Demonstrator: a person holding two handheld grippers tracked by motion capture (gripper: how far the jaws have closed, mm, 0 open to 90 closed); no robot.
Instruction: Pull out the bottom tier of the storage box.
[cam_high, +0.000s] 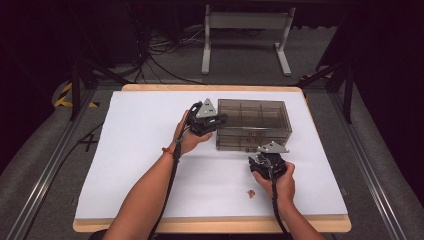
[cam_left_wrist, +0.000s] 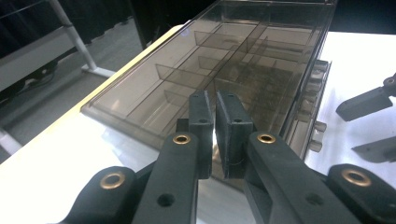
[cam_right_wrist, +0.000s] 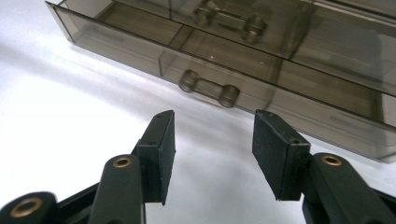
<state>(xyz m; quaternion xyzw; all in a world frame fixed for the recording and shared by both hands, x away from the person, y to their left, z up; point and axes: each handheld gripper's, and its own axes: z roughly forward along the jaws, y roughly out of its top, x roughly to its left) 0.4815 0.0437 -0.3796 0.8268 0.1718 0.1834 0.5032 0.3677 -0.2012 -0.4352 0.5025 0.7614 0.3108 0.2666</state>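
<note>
Fingers (cam_right_wrist: 161, 154) of the right gripper (cam_right_wrist: 212, 156) gape, released, before the lower drawer handle (cam_right_wrist: 208, 88); the left gripper (cam_left_wrist: 215, 135), clenched, braces the smoky drawer box (cam_high: 253, 124) mid-surface. Misaligned, they could shove it.

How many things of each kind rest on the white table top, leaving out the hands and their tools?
Smoky see-through plastic drawer box: 1
Small reddish-brown object lying in front: 1
Total: 2
</note>
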